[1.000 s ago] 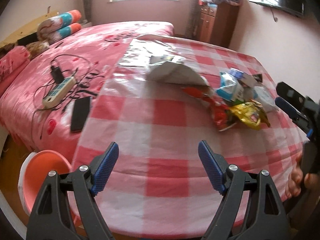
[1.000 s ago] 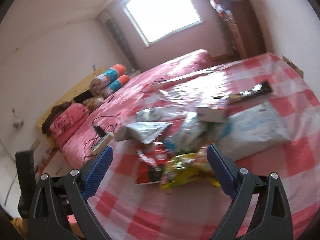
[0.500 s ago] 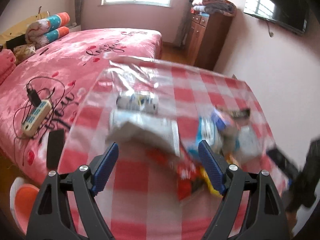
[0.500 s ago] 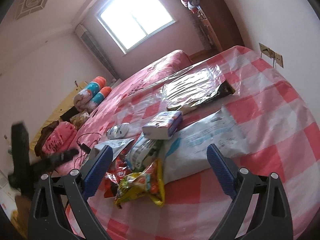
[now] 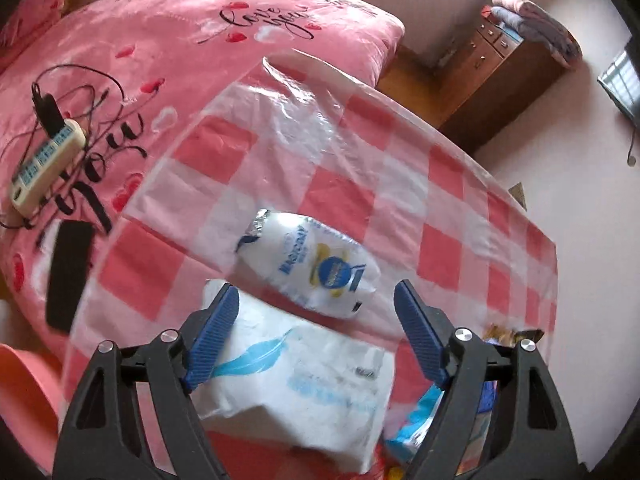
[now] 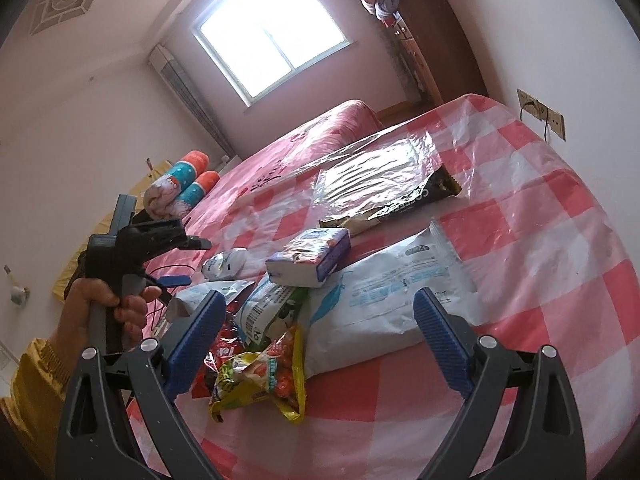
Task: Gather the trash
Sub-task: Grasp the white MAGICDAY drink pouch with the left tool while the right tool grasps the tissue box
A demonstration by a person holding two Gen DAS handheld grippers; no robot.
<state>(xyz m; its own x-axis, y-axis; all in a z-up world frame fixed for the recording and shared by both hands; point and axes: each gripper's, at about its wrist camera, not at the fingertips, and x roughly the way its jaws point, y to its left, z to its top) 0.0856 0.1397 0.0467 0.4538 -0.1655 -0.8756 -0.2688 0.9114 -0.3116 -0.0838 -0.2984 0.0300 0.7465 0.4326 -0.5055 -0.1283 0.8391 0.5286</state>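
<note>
Snack wrappers and packets lie in a pile on a red-and-white checked cloth. My left gripper is open and empty, hovering over a white packet with a blue feather print and just short of a small white pouch with a blue and yellow logo. My right gripper is open and empty, just short of a yellow-red snack bag, a large white packet, a tissue pack and a dark coffee wrapper. The left gripper also shows in the right wrist view.
A clear plastic sheet lies on the far part of the cloth. A power strip with cables and a black phone lie on the pink bedspread at left. A wooden cabinet stands by the wall.
My left gripper has moved forward and tipped down over the white packets, which now fill its view. My right gripper has shifted only slightly. Both stay open.
</note>
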